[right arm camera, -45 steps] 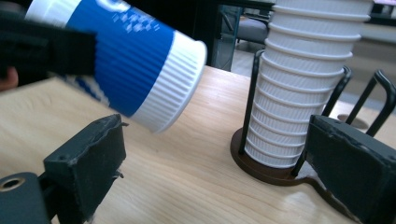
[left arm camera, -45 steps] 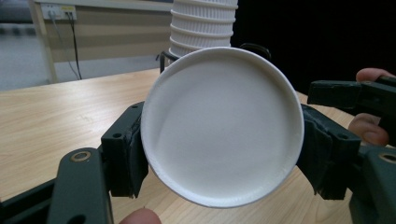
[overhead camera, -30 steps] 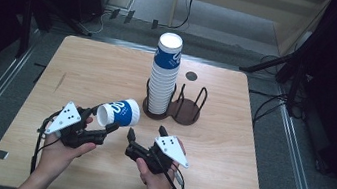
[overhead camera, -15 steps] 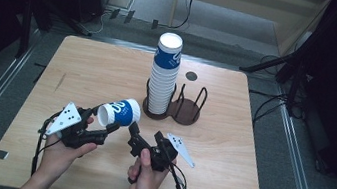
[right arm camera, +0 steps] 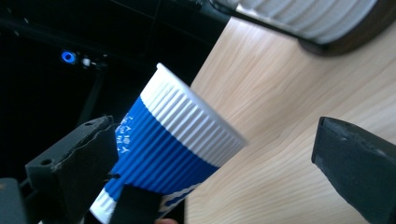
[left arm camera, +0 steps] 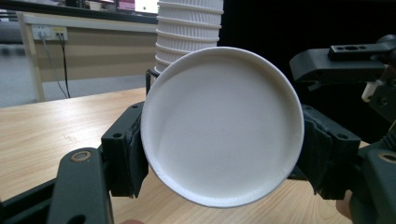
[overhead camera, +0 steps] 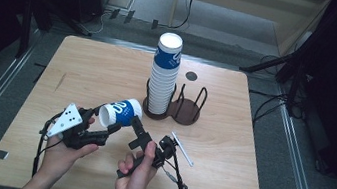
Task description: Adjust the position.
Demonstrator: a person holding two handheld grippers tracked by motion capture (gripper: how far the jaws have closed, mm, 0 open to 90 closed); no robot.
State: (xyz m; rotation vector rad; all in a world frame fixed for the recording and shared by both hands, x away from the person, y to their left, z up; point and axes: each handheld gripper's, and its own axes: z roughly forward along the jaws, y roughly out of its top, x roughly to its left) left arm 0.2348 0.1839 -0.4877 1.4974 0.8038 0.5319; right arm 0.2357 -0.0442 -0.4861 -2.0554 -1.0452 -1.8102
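Lying sideways between left gripper (overhead camera: 100,132) jaws, cup (overhead camera: 121,112)

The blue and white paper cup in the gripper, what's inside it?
The left gripper holds the blue and white ribbed paper cup. Looking in, its white inside is bare: nothing in it. The cup hides the table behind it.

Small white print on the blue cup (right arm camera: 154,144), too blurred to read; no other text legible
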